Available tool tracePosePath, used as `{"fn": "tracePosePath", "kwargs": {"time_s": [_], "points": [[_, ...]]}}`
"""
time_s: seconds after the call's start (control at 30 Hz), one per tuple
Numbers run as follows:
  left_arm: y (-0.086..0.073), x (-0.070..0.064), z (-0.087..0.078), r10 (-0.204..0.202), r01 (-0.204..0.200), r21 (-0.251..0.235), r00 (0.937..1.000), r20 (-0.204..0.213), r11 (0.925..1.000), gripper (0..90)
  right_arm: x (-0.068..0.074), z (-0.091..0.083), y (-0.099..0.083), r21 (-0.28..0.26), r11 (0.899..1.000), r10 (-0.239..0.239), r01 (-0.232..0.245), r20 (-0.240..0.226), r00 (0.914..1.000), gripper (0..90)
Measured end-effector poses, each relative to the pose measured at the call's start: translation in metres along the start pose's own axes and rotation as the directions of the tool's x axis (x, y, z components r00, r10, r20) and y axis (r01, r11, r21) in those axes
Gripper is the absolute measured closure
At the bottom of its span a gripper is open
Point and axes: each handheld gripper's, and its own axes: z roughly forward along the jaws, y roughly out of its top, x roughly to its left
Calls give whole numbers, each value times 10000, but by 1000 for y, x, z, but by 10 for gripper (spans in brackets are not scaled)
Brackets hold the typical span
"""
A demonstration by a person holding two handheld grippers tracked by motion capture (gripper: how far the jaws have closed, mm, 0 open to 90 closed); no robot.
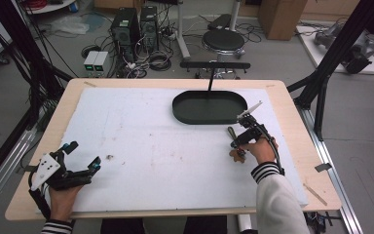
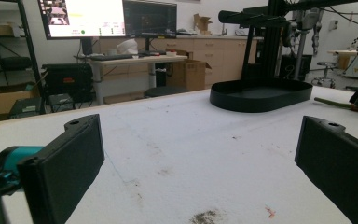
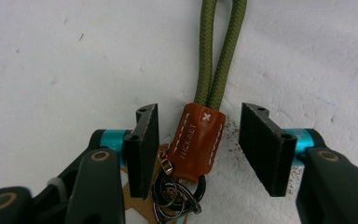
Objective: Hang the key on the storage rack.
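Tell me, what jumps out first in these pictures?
Probably the right gripper, open and straddling a brown leather keychain tab with an olive cord loop and metal rings, lying on the white board. Beyond it sits a black oval tray; the left gripper waits open at the near left.

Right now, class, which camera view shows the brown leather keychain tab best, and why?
The right gripper view: the brown leather tab sits close up between the open jaws, with its stitching, stamped lettering, green cord and metal rings plain. The high view shows a small brown shape by the right gripper. The left gripper view gives a distant sliver at its right edge.
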Motion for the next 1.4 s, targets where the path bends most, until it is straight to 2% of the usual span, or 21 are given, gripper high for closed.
{"fn": "tracePosePath", "kwargs": {"time_s": [0.27, 0.3, 0.63, 0.93, 1.07, 1.2, 1.23, 1.27, 1.3, 1.33, 1.4], "points": [[0, 0, 0, -11, 11, 8, 10000, 12, 10000, 17, 0, 1, 1, 148, 9999, -12, 12, -9, 10000, 547], [0, 0, 0, -14, 14, 5, 10000, 12, 10000, 17, 1, 2, 1, 125, 9999, -41, 42, -42, 10000, 595], [0, 0, 0, -8, 8, 11, 10000, 8, 10000, 17, 0, 1, 1, 252, 9997, 18, -18, -20, 10000, 731], [0, 0, 0, -6, 6, 11, 10000, 7, 10000, 17, 0, 0, 2, 194, 9994, -290, 290, 12, 9996, 744], [0, 0, 0, -8, 8, 21, 10000, -1, 10000, 17, 1, -2, 3, -118, 9991, -417, 417, 5, 9991, 744], [0, 0, 0, -18, 18, 20, 10000, -5, 10000, 17, 0, -9, 3, -752, 9963, -419, 406, -170, 9990, 743], [0, 0, 0, -18, 18, 19, 10000, -5, 10000, 17, -2, -13, 2, -1152, 9929, -347, 308, -326, 9989, 743], [0, 0, 0, -16, 16, 18, 10000, -5, 10000, 17, -2, -13, 2, -1152, 9929, -347, 308, -326, 9989, 743], [0, 0, 0, -13, 13, 26, 10000, 0, 10000, 17, -2, -17, 2, -1512, 9884, -180, 120, -385, 9991, 743], [0, 0, 0, -6, 6, 25, 10000, -2, 10000, 17, -2, -17, 2, -1512, 9884, -180, 120, -385, 9991, 743], [0, 0, 0, -15, 15, 19, 10000, 2, 10000, 17, -3, -22, 1, -1865, 9822, -299, 236, -310, 9991, 743]]}}
